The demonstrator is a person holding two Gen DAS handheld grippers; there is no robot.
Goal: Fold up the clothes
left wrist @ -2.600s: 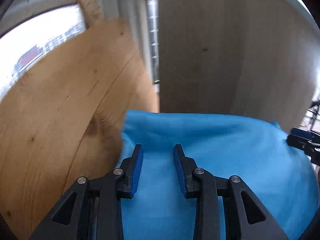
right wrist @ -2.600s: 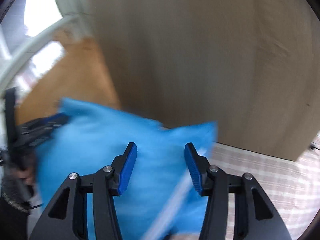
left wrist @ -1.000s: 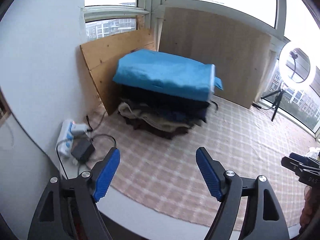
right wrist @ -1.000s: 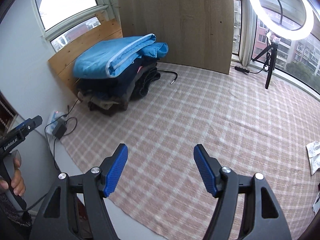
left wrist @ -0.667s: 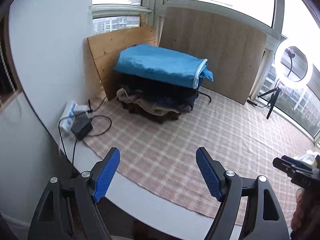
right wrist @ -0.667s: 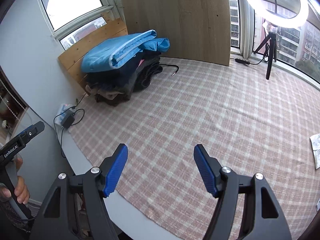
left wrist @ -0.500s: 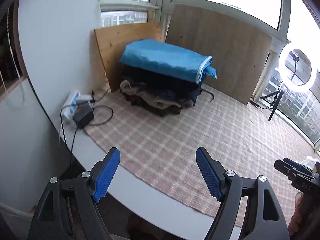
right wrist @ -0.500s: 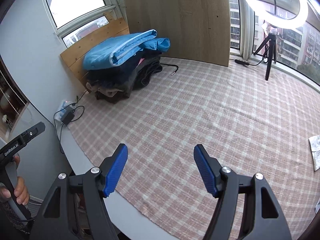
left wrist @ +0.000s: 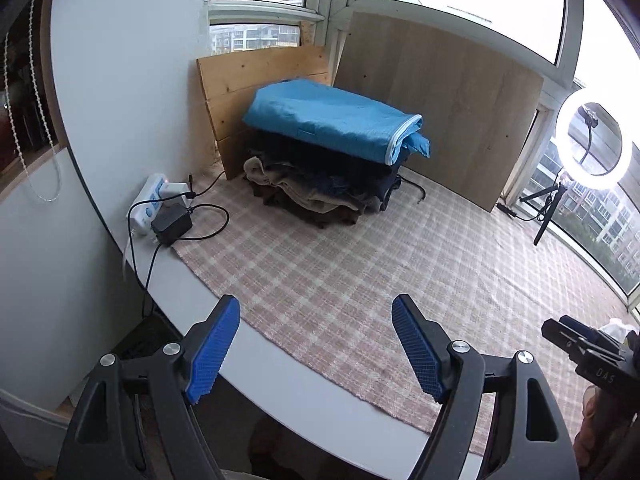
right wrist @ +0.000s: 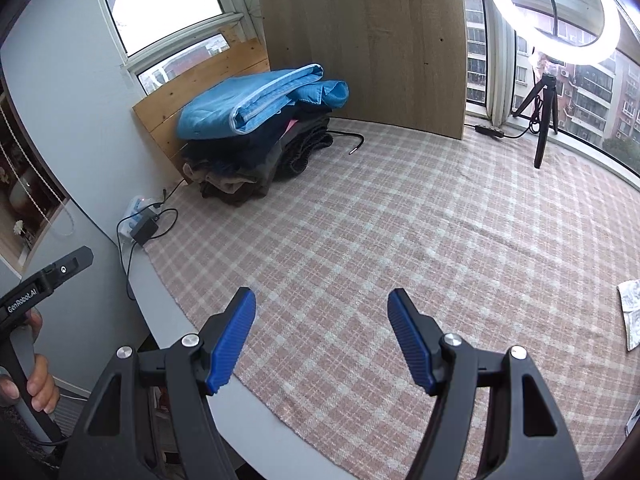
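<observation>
Folded blue quilted garment (left wrist: 328,120) tops the far-left stack of dark folded clothes (left wrist: 320,184); left gripper (left wrist: 316,344) and right gripper (right wrist: 322,336) spread, empty; its overhanging right end could slide off

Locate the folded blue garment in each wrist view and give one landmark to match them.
Left wrist: folded blue garment tops the clothes pile, upper centre, in the corner of the boards.
Right wrist: folded blue garment tops the same pile, upper left of centre.
Shared landmark: ring light, at right in both.
</observation>
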